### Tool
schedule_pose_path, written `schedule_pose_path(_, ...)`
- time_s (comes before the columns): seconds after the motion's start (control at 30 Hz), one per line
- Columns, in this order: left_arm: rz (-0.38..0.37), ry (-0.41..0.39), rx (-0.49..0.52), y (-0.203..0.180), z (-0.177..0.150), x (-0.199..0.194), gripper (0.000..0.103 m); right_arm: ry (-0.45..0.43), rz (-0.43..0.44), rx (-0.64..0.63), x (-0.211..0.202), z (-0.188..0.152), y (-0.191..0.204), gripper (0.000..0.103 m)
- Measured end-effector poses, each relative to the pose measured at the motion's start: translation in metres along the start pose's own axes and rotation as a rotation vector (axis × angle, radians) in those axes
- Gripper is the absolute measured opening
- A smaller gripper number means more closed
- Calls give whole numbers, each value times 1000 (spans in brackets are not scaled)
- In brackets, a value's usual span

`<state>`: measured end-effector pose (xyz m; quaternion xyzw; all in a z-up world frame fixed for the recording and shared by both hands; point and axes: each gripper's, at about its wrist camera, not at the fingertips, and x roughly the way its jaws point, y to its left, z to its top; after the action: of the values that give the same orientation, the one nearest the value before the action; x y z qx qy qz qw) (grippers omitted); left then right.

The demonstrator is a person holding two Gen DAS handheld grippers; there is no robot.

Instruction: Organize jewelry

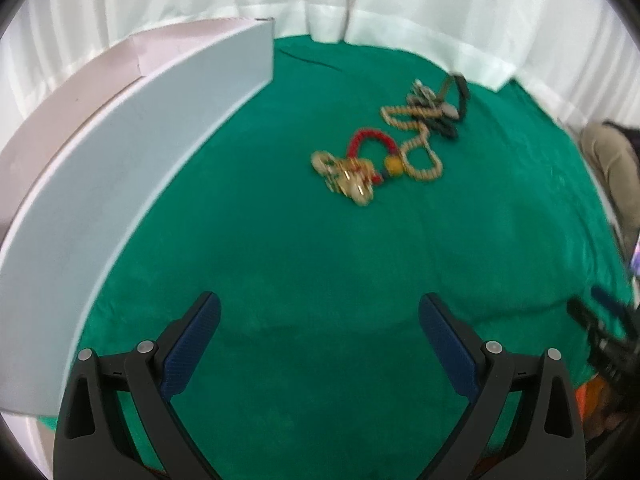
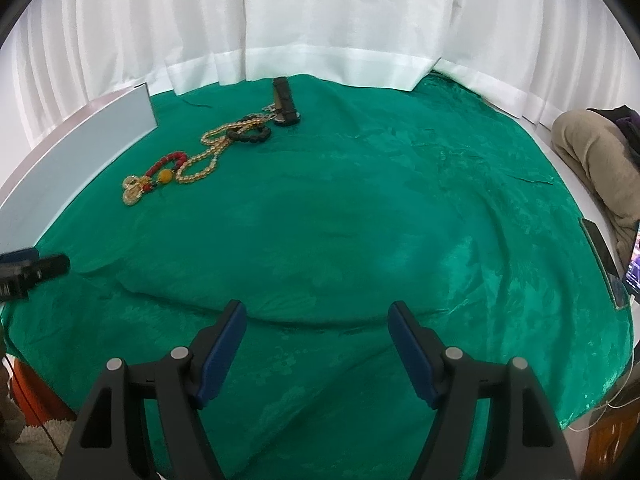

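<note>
A heap of jewelry lies on the green cloth [image 1: 280, 264]: a gold pendant cluster [image 1: 347, 180], a red bead bracelet [image 1: 370, 140], a cream bead necklace [image 1: 416, 148] and a dark watch [image 1: 456, 96]. My left gripper [image 1: 320, 312] is open and empty, well short of the heap. In the right wrist view the heap sits far left: the pendant cluster [image 2: 134, 190], the gold bead necklace [image 2: 204, 160], a black bead bracelet [image 2: 250, 134], the watch [image 2: 285, 102]. My right gripper [image 2: 316, 320] is open and empty, far from it.
A white open box [image 1: 132, 168] stands along the left edge of the cloth; it also shows in the right wrist view [image 2: 76, 156]. White curtains [image 2: 320, 20] hang behind. A person's knee [image 2: 592, 152] and a phone [image 2: 632, 264] are at the right.
</note>
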<state>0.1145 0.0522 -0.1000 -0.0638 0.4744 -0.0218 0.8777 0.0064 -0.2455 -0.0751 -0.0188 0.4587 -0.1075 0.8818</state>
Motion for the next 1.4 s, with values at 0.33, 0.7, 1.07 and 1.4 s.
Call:
schedule_pose_path(0.33,-9,-10,54,-5,62,37,99,20,9,19,10,0,-6,75)
schedule_pose_path(0.7,21,29,276,-48,69,94,63,28,3,38,10,-4,-14,75)
schedule_pose_path(1.07,-135,-6,140,-14,45,40,10,6,-8,37,2,-3,-13,75)
schedule_pose_path(1.4,-172,-42,12,34,18,-11,10,-17,110,-20,-9,15,9,75)
